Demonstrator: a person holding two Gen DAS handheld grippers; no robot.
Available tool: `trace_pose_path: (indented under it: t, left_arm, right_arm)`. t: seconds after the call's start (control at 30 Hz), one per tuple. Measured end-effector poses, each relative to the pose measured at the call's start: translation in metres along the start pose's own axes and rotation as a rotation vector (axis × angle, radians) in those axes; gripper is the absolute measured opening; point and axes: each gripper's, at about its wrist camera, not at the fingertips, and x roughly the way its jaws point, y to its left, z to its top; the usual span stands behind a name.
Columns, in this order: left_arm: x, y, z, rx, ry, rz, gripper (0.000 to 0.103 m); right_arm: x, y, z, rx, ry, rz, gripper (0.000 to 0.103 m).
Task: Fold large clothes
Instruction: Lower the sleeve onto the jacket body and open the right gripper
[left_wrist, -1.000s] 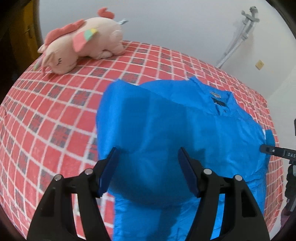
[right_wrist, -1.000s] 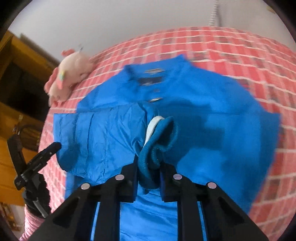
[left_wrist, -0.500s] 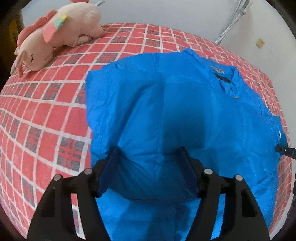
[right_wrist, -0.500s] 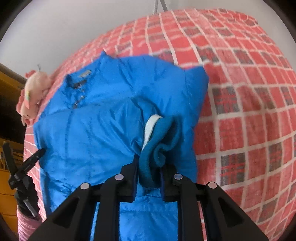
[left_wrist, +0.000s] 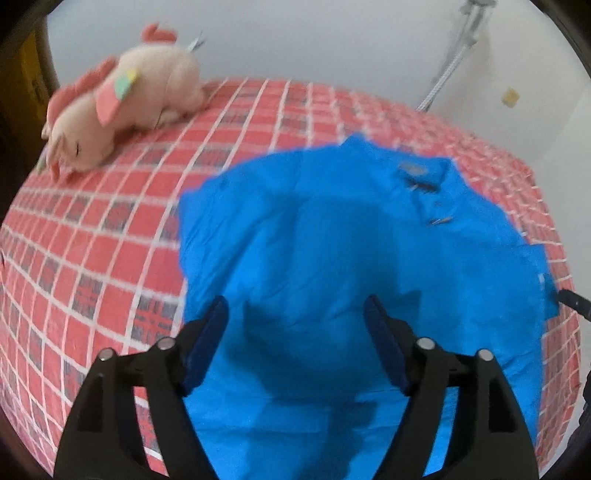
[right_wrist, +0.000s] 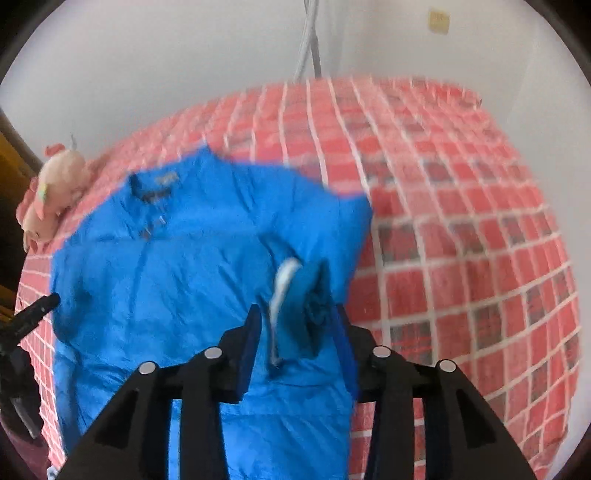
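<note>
Pale wall behind; a bed (left_wrist: 110, 258) under a red-and-white checked cover fills both views. Far left, at the bed's head end by the wall, a pink plush toy (left_wrist: 122, 107) lies on its side, well apart from the garment. A yellow-brown wooden piece shows at the left frame edge in both views.

Centre: a bright blue jacket (left_wrist: 332, 240) lies spread on the cover, collar (left_wrist: 421, 173) toward the wall, with a dark label and small metal snaps below it. The fabric is puffy and creased; the left side looks folded inward over the body.

Left tool (left_wrist: 295, 317) hovers over the lower middle of the jacket, blue pads spread wide, nothing between them; its jaws have just been opening further. Whether the pads touch the cloth I cannot tell, since the view is blurred.

Right of that, in the right wrist view, the right tool (right_wrist: 295, 325) stands over the jacket's right side. Its jaws have just been opening, and a bunched sleeve cuff (right_wrist: 306, 295) with a white lining strip sits loose between the pads, the left pad clearly off the fabric. The rest of that sleeve is drawn in across the jacket front.

Far right: bare checked cover, then a grey metal pole (right_wrist: 310, 37) against the wall and a small yellowish wall plate (right_wrist: 437, 18).
</note>
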Motion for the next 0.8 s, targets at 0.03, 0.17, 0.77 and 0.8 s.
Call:
trace_pose_path:
  t: [0.03,0.17,0.77,0.8]
  left_arm:
    - [-0.001,-0.01,0.003,0.016,-0.005,-0.002,0.076]
    - [0.012,-0.04,0.009,0.071,0.004,0.008,0.076]
    - [0.014,-0.046,-0.012,0.083,0.044,0.029,0.074]
    - [0.013,-0.047,-0.016,0.091,0.047,0.031,0.074]
  right_arm:
    - [0.001,0.008,0.001,-0.02,0.0,0.014,0.041]
    - [0.029,0.041,0.006,-0.074,0.023,0.025,0.041]
    - [0.037,0.045,-0.023,-0.115,0.061,0.101,0.039]
    - [0.037,0.046,-0.028,-0.123,0.065,0.097,0.039]
